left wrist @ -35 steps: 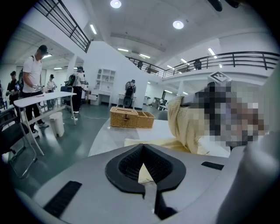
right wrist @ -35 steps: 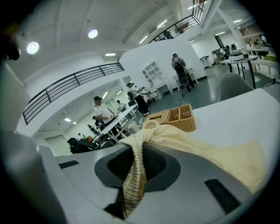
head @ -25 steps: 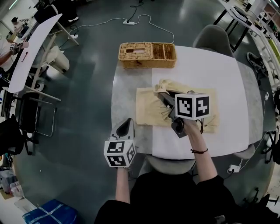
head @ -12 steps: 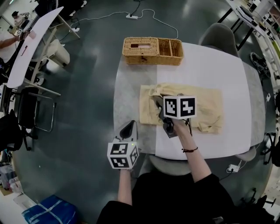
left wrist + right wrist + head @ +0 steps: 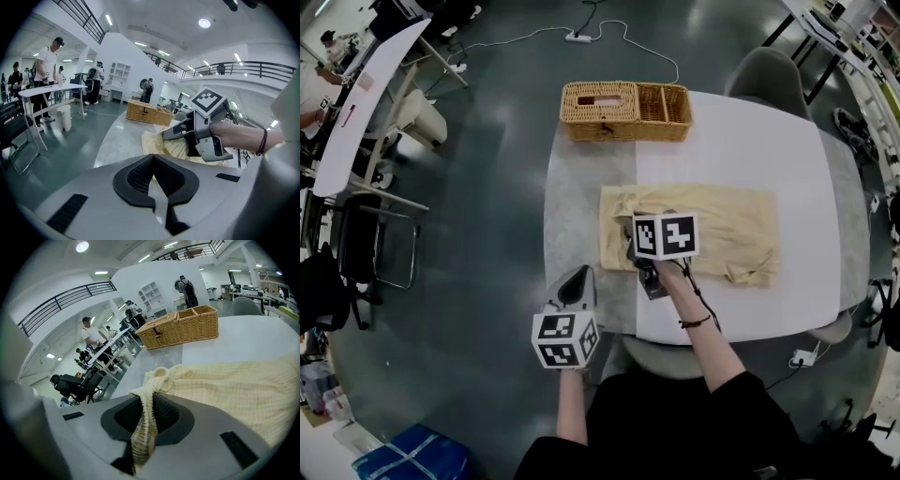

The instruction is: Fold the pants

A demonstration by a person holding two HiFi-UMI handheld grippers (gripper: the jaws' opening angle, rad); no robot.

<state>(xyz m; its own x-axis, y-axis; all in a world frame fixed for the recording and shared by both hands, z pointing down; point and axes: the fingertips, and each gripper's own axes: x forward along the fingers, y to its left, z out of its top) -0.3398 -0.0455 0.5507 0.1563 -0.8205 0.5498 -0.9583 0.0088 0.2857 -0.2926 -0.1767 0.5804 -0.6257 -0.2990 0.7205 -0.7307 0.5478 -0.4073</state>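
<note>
While in right gripper point(image 5: 143, 425), pants point(image 5: 722, 220) amid table point(image 5: 581, 187).

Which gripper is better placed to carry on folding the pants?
Right. The right gripper is shut on a bunched edge of the pants, over the cloth on the table. The left gripper is shut on nothing, at the table's near left corner, clear of the pants.

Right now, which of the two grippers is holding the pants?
The right gripper: its jaws are shut on a bunched edge of the cream pants. The left gripper has nothing between its jaws and is apart from the cloth.
</note>
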